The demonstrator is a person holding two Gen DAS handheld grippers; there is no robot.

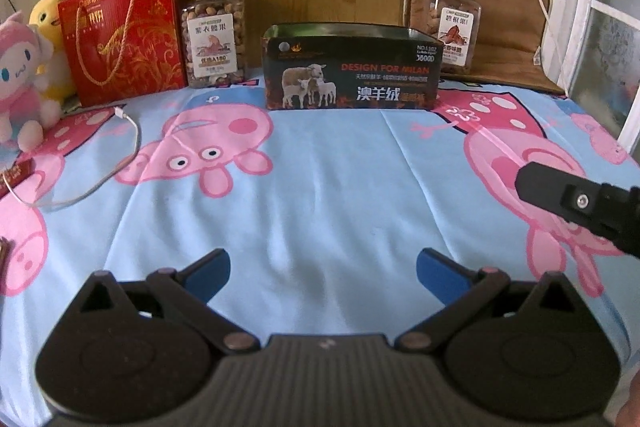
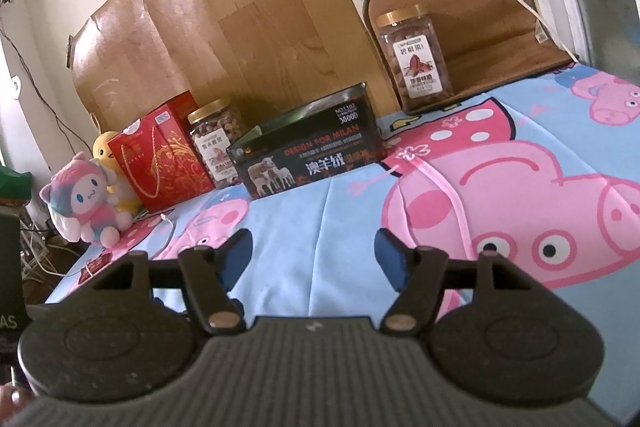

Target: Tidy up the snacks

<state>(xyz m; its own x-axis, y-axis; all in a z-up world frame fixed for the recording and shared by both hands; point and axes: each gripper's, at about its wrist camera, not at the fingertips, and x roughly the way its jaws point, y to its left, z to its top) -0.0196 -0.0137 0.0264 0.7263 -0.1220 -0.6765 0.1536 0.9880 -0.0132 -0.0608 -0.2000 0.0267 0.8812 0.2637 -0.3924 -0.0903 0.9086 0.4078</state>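
Note:
A dark open box printed with sheep stands at the back middle of the bed. Left of it are a nut jar with a gold lid and a red gift box. Another nut jar stands at the back right on a brown cushion. My left gripper is open over bare sheet, nothing between its blue pads. My right gripper is open too, empty, well short of the box; one of its fingers shows at the right in the left wrist view.
A pig-print blue sheet covers the bed. Plush toys, pink and yellow, sit at the back left. A white charging cable lies on the left. A brown cushion and a wooden board lean on the wall.

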